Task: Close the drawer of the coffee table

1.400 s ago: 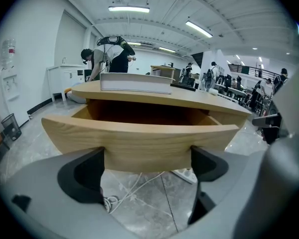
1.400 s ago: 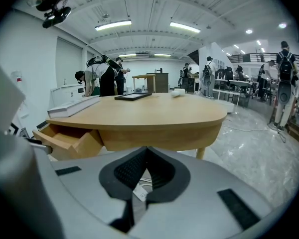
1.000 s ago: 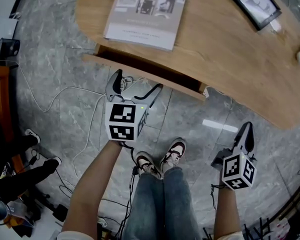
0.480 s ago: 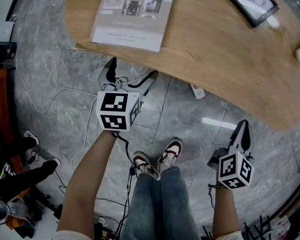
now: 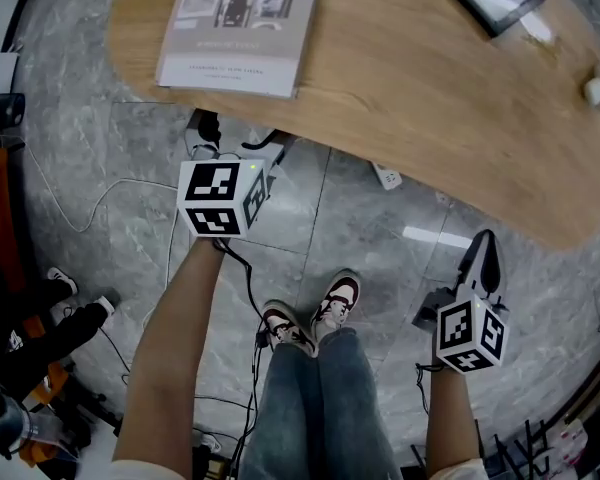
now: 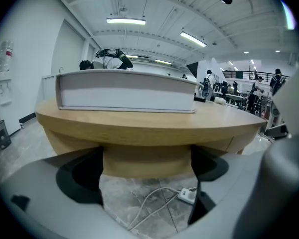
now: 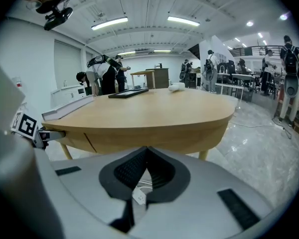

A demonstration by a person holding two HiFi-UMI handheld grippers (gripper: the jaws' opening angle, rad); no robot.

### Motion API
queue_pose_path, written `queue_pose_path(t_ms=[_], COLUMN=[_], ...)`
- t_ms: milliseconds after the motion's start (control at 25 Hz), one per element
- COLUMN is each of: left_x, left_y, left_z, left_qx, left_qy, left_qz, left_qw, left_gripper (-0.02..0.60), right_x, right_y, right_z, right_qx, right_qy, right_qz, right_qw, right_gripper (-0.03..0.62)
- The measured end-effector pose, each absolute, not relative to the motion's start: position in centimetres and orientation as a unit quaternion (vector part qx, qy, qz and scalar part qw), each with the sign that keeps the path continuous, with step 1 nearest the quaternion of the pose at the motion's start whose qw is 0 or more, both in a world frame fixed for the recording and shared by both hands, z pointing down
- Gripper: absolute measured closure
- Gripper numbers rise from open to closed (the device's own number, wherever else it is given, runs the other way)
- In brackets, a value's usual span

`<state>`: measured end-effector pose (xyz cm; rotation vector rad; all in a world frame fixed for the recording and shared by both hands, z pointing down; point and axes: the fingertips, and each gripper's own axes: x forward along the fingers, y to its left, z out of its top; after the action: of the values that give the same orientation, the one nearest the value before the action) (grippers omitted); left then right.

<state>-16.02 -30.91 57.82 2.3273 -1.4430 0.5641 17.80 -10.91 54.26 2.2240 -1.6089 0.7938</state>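
At centre left, the left gripper point(image 5: 244, 136), jaws apart on nothing, faces the pale wooden drawer front point(image 6: 147, 159) tucked about flush under the oval wooden coffee table point(image 5: 410, 78), where harder pushing could shove the whole table, while the lower-right right gripper point(image 5: 483, 256) keeps jaws together.

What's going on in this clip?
A person stands at an oval light-wood coffee table with a two-jaw gripper in each hand. The left gripper, jaws apart, is at the table's wooden drawer front. That front sits flush now, after sticking out a second ago. The right gripper, jaws shut on nothing, hangs back from the table.
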Motion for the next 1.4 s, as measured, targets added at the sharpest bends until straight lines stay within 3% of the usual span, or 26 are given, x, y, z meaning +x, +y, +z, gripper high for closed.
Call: queue_pose_path(t_ms=[320, 640, 760, 920, 1040, 1200, 1400], left_x=[-16.2, -16.9, -16.9, -16.0, -15.7, -16.6, -19.1], left_y=[-31.0, -26.8, -23.5, -19.2, -15.8, -11.8, -5.3], left_z=[58.1, 58.1, 55.0, 43.9, 32.4, 18.8, 7.8], left_qx=[0.82, 0.825, 0.833, 0.851, 0.863, 0.861, 0.836], left_qy=[-0.507, -0.451, -0.437, -0.442, -0.451, -0.475, -0.514], left_qz=[0.202, 0.295, 0.283, 0.191, 0.132, 0.102, 0.09], left_qw=[0.173, 0.173, 0.189, 0.21, 0.183, 0.15, 0.17], left_gripper=[0.035, 0.055, 0.08, 0.104, 0.163, 0.349, 0.517], right_x=[18.2, 17.6, 17.4, 16.1, 13.9, 11.2, 8.9], right_y=[-10.5, -6.9, -5.0, -2.7, -1.0, 0.0, 5.7], right_z=[52.8, 48.6, 45.6, 38.9, 31.3, 20.3, 9.6], right_qx=[0.776, 0.798, 0.811, 0.806, 0.791, 0.761, 0.755], right_qy=[-0.56, -0.54, -0.528, -0.541, -0.57, -0.617, -0.622], right_qz=[0.258, 0.243, 0.231, 0.22, 0.201, 0.183, 0.194], right_qw=[0.132, 0.111, 0.099, 0.094, 0.097, 0.086, 0.075], right_gripper=[0.592, 0.592, 0.592, 0.592, 0.592, 0.592, 0.592])
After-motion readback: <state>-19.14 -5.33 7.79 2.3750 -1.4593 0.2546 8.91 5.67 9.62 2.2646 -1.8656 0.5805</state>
